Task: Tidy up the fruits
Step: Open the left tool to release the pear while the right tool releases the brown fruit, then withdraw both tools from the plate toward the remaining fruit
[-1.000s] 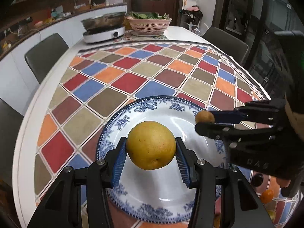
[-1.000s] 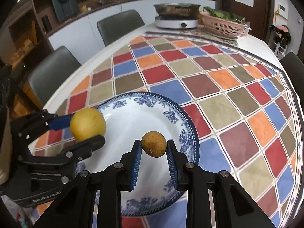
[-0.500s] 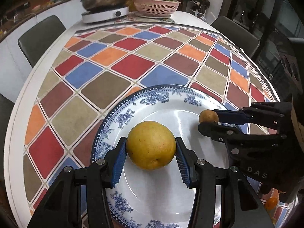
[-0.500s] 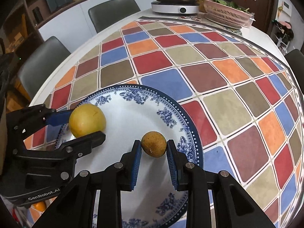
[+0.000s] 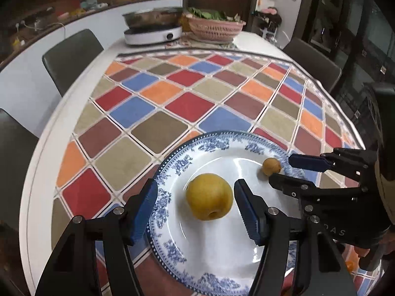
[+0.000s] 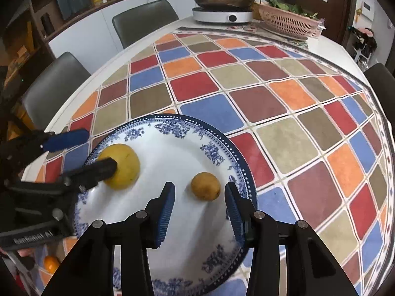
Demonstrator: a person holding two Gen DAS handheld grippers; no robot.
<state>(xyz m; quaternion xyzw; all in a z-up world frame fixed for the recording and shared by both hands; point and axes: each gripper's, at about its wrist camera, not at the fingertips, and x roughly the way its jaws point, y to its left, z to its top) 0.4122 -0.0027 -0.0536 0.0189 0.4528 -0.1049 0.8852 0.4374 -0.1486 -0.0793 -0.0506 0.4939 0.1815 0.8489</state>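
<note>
Checked in red, blue, orange, tan and brown, a cloth (image 5: pixel 187 103) is spread over the white counter (image 5: pixel 49 133), and a blue-and-white plate (image 5: pixel 172 162) is set on it at the near end. Two fruits are seen lying on the plate, apart from each other. The large yellow pear (image 5: pixel 209 196) is rested on its side, its dimpled end turned toward the left wrist camera. The small brown fruit (image 6: pixel 205 185) is placed nearer the plate's right rim; it is nearly round, so no long axis can be told.

The left tongs (image 5: pixel 195 207) are held apart, having just been opening; the pear is left lying between the blue pads with a gap on each side. The right tongs (image 6: pixel 198 203) are likewise parted and have just been opening, with the small brown fruit lying free between them.

"GenRobot.AI" can be read on the left tongs' body in the right wrist view, and the letters "DAS" on the right tongs' body in the left wrist view
</note>
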